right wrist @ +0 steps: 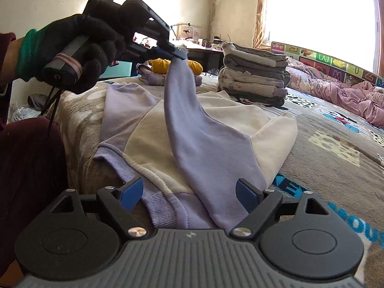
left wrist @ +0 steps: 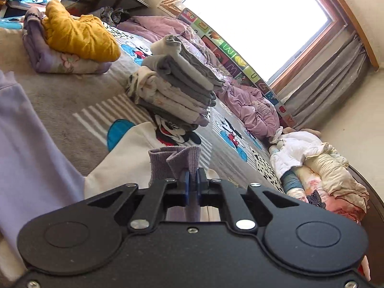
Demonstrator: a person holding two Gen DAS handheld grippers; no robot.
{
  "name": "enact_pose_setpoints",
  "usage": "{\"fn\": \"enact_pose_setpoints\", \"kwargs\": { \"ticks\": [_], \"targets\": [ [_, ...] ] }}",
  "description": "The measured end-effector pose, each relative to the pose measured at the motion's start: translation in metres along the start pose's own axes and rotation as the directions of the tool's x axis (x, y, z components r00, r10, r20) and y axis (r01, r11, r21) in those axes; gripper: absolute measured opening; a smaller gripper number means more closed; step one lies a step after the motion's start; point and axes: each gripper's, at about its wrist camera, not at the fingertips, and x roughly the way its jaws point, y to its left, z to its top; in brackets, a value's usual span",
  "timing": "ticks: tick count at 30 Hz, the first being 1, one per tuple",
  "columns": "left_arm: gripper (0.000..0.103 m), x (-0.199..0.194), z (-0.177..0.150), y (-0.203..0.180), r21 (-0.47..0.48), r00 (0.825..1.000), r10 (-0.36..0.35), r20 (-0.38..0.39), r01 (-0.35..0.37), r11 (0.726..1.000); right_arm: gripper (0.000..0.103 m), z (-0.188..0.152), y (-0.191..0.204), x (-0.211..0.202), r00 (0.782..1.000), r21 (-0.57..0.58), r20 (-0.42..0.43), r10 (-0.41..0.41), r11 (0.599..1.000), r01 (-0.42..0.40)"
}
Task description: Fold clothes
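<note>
A lilac and cream sweatshirt (right wrist: 153, 134) lies flat on the bed near its edge. My left gripper (left wrist: 192, 180) is shut on the ribbed lilac cuff (left wrist: 172, 160) of one sleeve. In the right wrist view that left gripper (right wrist: 178, 55), held by a black-gloved hand (right wrist: 79, 45), lifts the lilac sleeve (right wrist: 192, 129) up above the shirt's body. My right gripper (right wrist: 189, 193) stands open just over the sweatshirt's lower hem, its blue pads (right wrist: 130, 193) on either side of the sleeve's base, gripping nothing.
A stack of folded grey and cream clothes (right wrist: 254, 76) stands behind the sweatshirt. A yellow knit on a folded lilac piece (left wrist: 74, 38) lies further back. A crumpled pink quilt (right wrist: 348, 96) and bundled bedding (left wrist: 319, 165) lie by the window. A maroon-clothed leg (right wrist: 28, 168) is at the bed's edge.
</note>
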Motion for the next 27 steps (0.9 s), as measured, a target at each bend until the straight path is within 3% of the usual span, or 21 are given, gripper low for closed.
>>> {"fn": "enact_pose_setpoints", "kwargs": {
  "ticks": [7, 14, 17, 22, 27],
  "targets": [
    [0.002, 0.046, 0.008, -0.047, 0.051, 0.999, -0.041, -0.024, 0.042, 0.998, 0.084, -0.001, -0.009, 0.004, 0.999, 0.048, -0.013, 0.039, 0.998, -0.039],
    [0.002, 0.108, 0.001, -0.071, 0.074, 0.997, -0.026, -0.074, 0.031, 0.997, 0.084, -0.006, -0.031, -0.006, 0.997, 0.121, -0.003, 0.082, 0.989, -0.081],
    [0.002, 0.128, -0.006, -0.079, 0.128, 0.995, -0.007, -0.097, 0.02, 0.992, 0.084, -0.01, -0.036, -0.006, 0.995, 0.138, -0.016, 0.1, 0.986, -0.097],
    [0.002, 0.155, -0.018, -0.09, 0.229, 0.991, 0.033, -0.132, -0.002, 0.973, 0.084, -0.011, -0.031, -0.008, 0.992, 0.097, -0.018, 0.122, 0.988, -0.12],
    [0.002, 0.173, -0.027, -0.095, 0.314, 0.985, 0.068, -0.157, -0.016, 0.949, 0.084, -0.009, -0.014, -0.008, 0.998, -0.025, -0.017, 0.062, 0.998, -0.062]
  ]
}}
